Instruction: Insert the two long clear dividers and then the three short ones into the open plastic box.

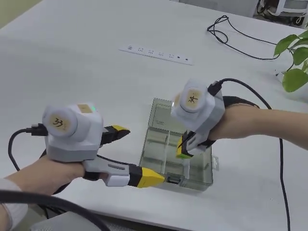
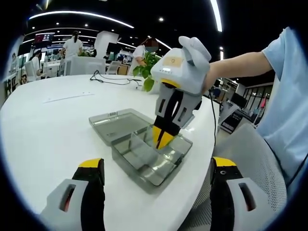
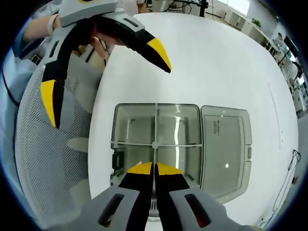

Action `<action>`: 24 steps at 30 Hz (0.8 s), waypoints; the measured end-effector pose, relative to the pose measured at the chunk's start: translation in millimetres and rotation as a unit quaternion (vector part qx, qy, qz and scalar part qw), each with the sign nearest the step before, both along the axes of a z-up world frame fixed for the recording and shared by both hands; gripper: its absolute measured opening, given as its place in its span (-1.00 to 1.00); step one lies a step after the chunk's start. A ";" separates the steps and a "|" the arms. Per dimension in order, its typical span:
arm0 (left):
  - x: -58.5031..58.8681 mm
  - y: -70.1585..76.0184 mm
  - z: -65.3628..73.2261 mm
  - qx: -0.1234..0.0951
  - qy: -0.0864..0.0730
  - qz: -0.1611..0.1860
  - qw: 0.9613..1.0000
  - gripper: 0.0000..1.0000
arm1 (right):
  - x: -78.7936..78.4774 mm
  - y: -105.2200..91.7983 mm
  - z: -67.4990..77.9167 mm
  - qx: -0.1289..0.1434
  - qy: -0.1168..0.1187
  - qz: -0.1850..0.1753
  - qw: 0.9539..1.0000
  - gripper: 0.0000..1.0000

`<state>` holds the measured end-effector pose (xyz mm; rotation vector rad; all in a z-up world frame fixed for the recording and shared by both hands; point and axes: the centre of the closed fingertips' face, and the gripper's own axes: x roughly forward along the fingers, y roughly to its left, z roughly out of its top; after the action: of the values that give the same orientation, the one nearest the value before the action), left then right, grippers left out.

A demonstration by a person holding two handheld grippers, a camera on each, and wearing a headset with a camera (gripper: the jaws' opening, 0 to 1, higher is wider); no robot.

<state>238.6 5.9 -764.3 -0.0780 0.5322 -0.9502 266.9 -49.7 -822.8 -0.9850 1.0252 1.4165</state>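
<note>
Open-plan office: big white table (image 1: 72, 57) w/ power strip (image 1: 156, 54), black cable (image 1: 231, 41) & potted plant (image 1: 293, 62); mesh chair (image 3: 53, 159) alongside; bg has ceiling light strips (image 2: 82, 14), more desks, ppl (image 2: 73, 45) standing.

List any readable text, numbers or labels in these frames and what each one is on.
"33": left-unit sticker, round, on the left gripper, seen rotated.
"9": tan label on the right gripper.
Right-unit sticker, round, head view: marks unclear, not readable.
Print on the box lid: too small to read.
Power strip markings: too small to read.
Background screen: blurred.
</note>
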 end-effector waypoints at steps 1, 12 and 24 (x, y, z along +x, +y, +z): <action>-0.2 -0.2 -0.3 0.000 0.000 0.000 1.000 0.85 | 0.3 0.1 -1.0 -0.001 -0.001 -0.001 1.000 -0.97; 1.4 -5.3 1.4 0.001 -0.001 -0.011 1.000 0.85 | 0.9 0.2 -6.6 -0.017 -0.012 0.006 1.000 -0.98; 3.1 -5.6 3.5 0.000 -0.007 -0.012 1.000 0.84 | 1.7 0.2 -6.4 -0.009 -0.012 -0.002 1.000 -0.97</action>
<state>241.7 0.3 -760.8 -0.0659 0.5218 -0.9736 268.6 -49.5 -829.2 -1.0105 1.0225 1.3911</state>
